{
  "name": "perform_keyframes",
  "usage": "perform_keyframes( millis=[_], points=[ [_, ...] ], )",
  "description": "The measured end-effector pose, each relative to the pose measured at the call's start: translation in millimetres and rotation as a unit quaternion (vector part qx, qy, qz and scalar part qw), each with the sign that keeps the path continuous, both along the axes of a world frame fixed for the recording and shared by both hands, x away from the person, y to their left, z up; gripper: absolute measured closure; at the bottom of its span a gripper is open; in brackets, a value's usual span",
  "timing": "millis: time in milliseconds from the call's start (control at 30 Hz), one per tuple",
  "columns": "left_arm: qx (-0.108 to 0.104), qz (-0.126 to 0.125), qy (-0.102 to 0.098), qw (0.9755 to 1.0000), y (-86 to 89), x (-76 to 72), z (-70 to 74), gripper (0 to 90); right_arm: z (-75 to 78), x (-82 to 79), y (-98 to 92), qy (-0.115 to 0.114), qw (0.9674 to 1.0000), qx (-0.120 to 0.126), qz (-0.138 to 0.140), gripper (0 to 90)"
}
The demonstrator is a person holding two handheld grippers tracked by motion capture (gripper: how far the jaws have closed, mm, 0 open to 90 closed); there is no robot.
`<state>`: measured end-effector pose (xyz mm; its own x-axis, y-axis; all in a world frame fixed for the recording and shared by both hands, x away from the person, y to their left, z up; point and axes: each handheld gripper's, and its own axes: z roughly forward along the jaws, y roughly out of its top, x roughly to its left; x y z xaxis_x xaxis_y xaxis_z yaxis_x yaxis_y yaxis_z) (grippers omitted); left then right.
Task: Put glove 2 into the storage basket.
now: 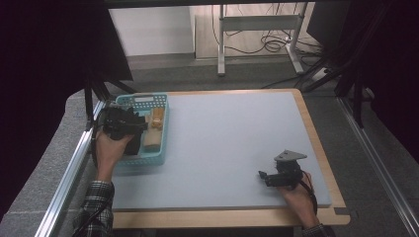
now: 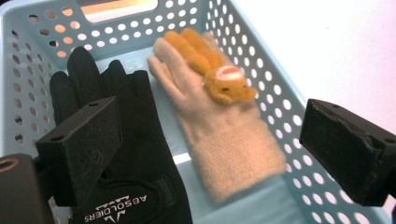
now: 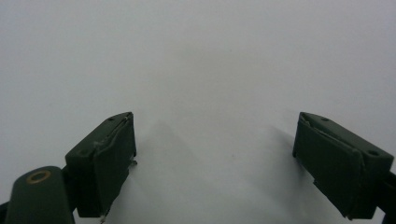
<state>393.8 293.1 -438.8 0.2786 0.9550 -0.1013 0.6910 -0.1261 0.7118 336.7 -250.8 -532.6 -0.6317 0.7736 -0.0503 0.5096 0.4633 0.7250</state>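
Observation:
A light blue perforated basket stands at the table's left edge. Inside it lie a black glove with white lettering on its cuff and, beside it, a beige knitted glove. A small orange plush animal rests on the beige glove's fingers. My left gripper hovers over the basket, open, with nothing pressed between its pads. In the high view a hand holds the left gripper above the basket's left half. My right gripper rests low near the front right of the mat, and its jaws stand open over bare surface.
A pale grey-blue mat covers the wooden table. Metal rails run along both sides of the table. Beyond the far edge stand desk legs and loose cables on the floor.

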Motion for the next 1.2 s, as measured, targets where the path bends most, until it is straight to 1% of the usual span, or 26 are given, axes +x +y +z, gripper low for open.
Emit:
perform_keyframes(
  millis=[100,233,433,533,700,1000,1200],
  points=[
    [-0.001,-0.006,-0.004,1.0,-1.6,-3.8,3.7,6.4,0.0,0.0,0.0,0.0,1.0,0.0,0.0,12.7],
    [0.004,-0.017,-0.007,0.9998,-4.7,-7.9,7.3,6.5,0.0,0.0,0.0,0.0,1.0,0.0,0.0,12.7],
    [0.004,-0.035,-0.016,0.9993,-13.7,-14.2,11.6,6.1,0.0,0.0,0.0,0.0,1.0,0.0,0.0,12.7],
    [0.004,-0.048,-0.021,0.9986,-19.5,-17.0,13.5,5.1,0.0,0.0,0.0,0.0,1.0,0.0,0.0,12.7],
    [0.001,-0.062,-0.027,0.9977,-28.8,-20.3,15.5,4.5,0.0,0.0,0.0,0.0,1.0,0.0,0.0,12.7],
    [-0.005,-0.085,-0.03,0.9959,-47.1,-24.9,13.5,4.3,0.0,0.0,0.0,0.0,1.0,0.0,0.0,12.7],
    [-0.008,-0.105,-0.038,0.9937,-63.7,-28.2,13.6,4.3,0.0,0.0,0.1,0.0,1.0,0.0,0.0,12.7]
  ],
)
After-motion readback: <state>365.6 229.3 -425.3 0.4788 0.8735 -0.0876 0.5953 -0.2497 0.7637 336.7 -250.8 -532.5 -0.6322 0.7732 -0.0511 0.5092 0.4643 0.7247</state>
